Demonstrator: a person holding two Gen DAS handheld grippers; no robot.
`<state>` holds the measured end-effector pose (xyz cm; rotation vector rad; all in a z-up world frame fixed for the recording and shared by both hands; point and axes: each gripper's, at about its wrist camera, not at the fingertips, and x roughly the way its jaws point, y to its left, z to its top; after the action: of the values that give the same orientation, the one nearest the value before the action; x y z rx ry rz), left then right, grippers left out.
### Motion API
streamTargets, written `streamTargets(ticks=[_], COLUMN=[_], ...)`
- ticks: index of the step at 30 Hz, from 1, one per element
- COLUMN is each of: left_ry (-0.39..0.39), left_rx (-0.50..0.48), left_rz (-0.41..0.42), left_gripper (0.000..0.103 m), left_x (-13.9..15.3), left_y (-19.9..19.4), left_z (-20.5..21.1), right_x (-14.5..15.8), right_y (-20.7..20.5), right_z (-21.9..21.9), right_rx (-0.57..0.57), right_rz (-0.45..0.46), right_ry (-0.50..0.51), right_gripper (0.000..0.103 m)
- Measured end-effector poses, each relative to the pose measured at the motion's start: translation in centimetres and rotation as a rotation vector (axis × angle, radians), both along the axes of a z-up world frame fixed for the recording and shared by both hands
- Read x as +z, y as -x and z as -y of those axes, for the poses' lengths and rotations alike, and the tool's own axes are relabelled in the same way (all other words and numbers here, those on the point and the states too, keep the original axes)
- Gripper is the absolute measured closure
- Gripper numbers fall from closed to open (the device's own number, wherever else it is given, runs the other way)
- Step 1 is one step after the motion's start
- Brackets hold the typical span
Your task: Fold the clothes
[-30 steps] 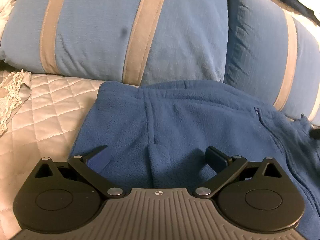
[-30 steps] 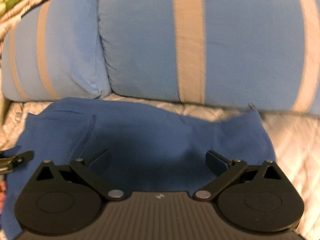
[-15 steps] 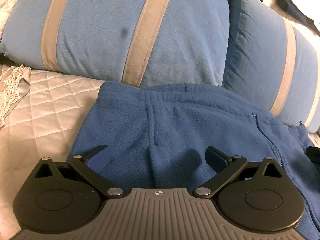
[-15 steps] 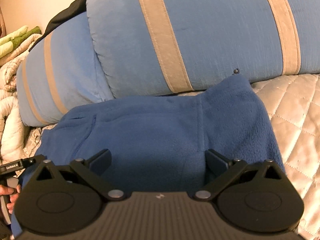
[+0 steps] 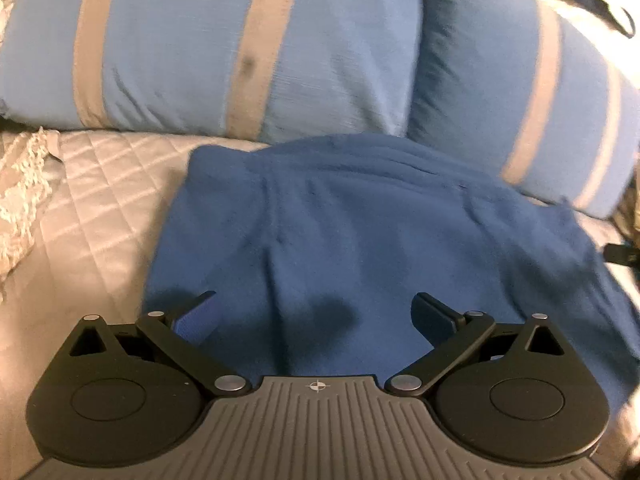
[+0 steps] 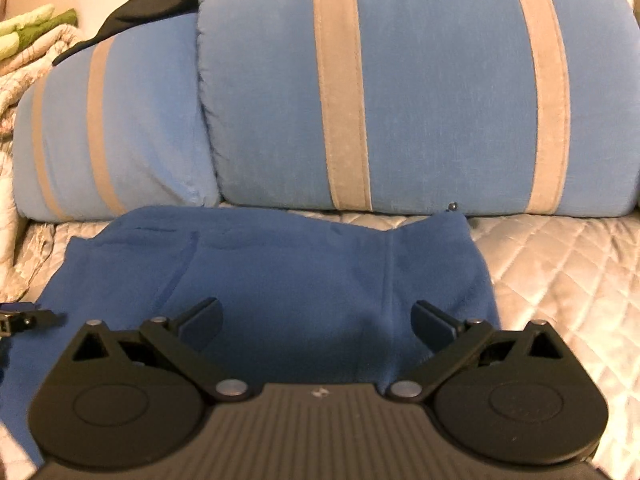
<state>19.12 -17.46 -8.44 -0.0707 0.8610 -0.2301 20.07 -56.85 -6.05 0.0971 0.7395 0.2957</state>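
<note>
Left wrist view: the left tool (image 5: 314,314) sits at the bottom of the frame with its two fingers spread wide and nothing between them. Under and ahead of it lies one blue fleece (image 5: 360,248), filling the centre and lower right of the frame, spread on the quilt (image 5: 100,200) of the bed. Its far edge lies against two blue pillows (image 5: 224,48) with tan stripes, which fill the top of the frame, one upper left and centre, one upper right. A lace trim (image 5: 24,188) shows at the left edge. At the right edge, a small dark part of the other tool is just visible. The picture is somewhat blurred.

Right wrist view: the right tool (image 6: 316,318) is at the bottom, its two fingers also wide apart and empty, hovering over the near part of the fleece (image 6: 288,268). The fleece covers the centre and lower left; bare quilt (image 6: 560,272) shows at the right. A small zipper pull (image 6: 453,207) stands at the fleece's upper right corner. The same two pillows (image 6: 420,88) fill the top. Folded bedding (image 6: 28,40) lies in the upper left corner.
</note>
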Motion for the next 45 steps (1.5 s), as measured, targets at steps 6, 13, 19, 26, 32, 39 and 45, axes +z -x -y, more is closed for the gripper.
streamTargets(ticks=[6, 13, 19, 26, 32, 39, 45], left_ry=[0.004, -0.057, -0.140, -0.212, -0.210, -0.185, -0.074], left_rx=[-0.072, -0.115, -0.132, -0.120, -0.113, -0.113, -0.121], left_rz=[-0.129, -0.203, -0.253, -0.228, -0.191, -0.170, -0.153], left_gripper=[0.000, 0.000, 0.000, 0.000, 0.000, 0.000, 0.000], left_x=[1.6, 1.6, -1.7, -3.2, -3.1, -2.5, -0.9], left_y=[2.6, 3.9, 3.3, 3.7, 4.4, 4.5, 4.7], left_z=[2.0, 5.5, 7.5, 9.0, 9.1, 8.4, 6.3], right_x=[1.2, 0.6, -0.9, -4.1, -4.5, -4.4, -3.0], right_y=[3.6, 6.5, 7.5, 7.9, 8.4, 8.4, 8.2], right_z=[-1.2, -2.5, -3.9, -6.1, -6.7, -6.4, -5.1], right_rx=[0.042, 0.060, 0.041, 0.040, 0.024, 0.031, 0.085], right_rz=[-0.153, -0.281, -0.317, -0.221, -0.191, -0.181, -0.202], right_ry=[0.042, 0.056, 0.119, 0.240, 0.278, 0.264, 0.204], right_gripper=[0.000, 0.000, 0.000, 0.002, 0.002, 0.002, 0.002])
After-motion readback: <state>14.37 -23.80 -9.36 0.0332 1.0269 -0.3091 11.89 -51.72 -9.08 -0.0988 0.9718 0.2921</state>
